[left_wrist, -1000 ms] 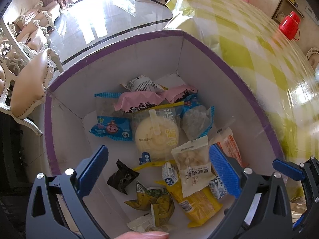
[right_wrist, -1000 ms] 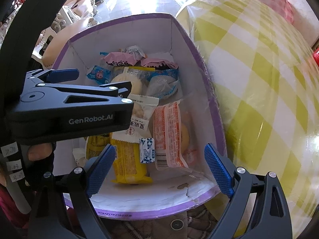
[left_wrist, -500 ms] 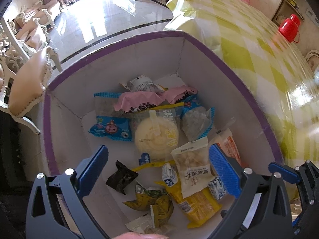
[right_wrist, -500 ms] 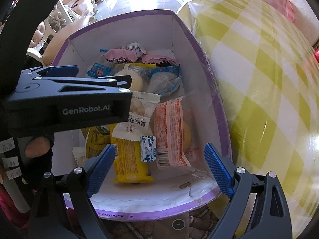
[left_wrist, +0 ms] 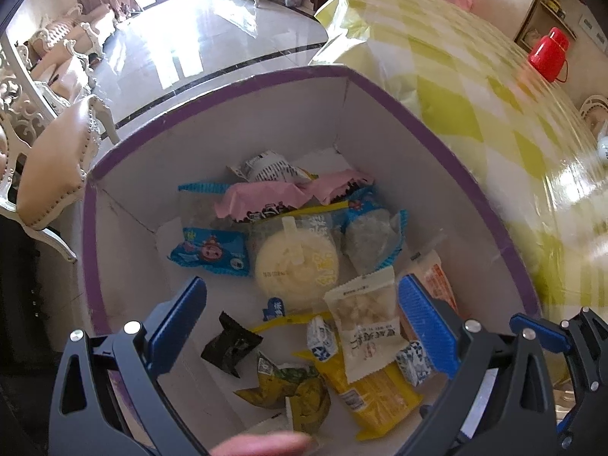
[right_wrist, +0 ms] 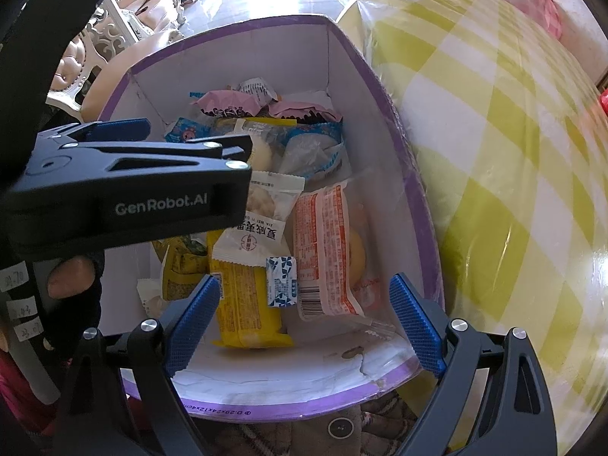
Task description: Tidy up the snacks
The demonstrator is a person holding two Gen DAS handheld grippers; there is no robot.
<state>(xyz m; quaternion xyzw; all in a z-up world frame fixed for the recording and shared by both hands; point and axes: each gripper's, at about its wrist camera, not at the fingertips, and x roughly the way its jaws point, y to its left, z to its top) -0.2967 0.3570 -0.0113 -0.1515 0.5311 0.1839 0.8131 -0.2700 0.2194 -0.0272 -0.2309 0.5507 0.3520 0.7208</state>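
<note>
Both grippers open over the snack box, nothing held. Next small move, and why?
Probably lower the left hand-held gripper onto the white packet. It lies on top of the pile in the purple-rimmed box, between the open fingers. The right hand-held gripper is also open and empty.

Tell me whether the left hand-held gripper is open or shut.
Open: the left hand-held gripper has its blue pads spread wide above the box, gripping nothing.

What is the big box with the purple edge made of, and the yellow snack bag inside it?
The box looks like cardboard with a matte white inside: its near rim is torn and frayed, and the corners show folded creases. The yellow snack bag looks like thin glossy plastic film: it shines and has a crimped, sealed end. What lies under the print cannot be told.
</note>
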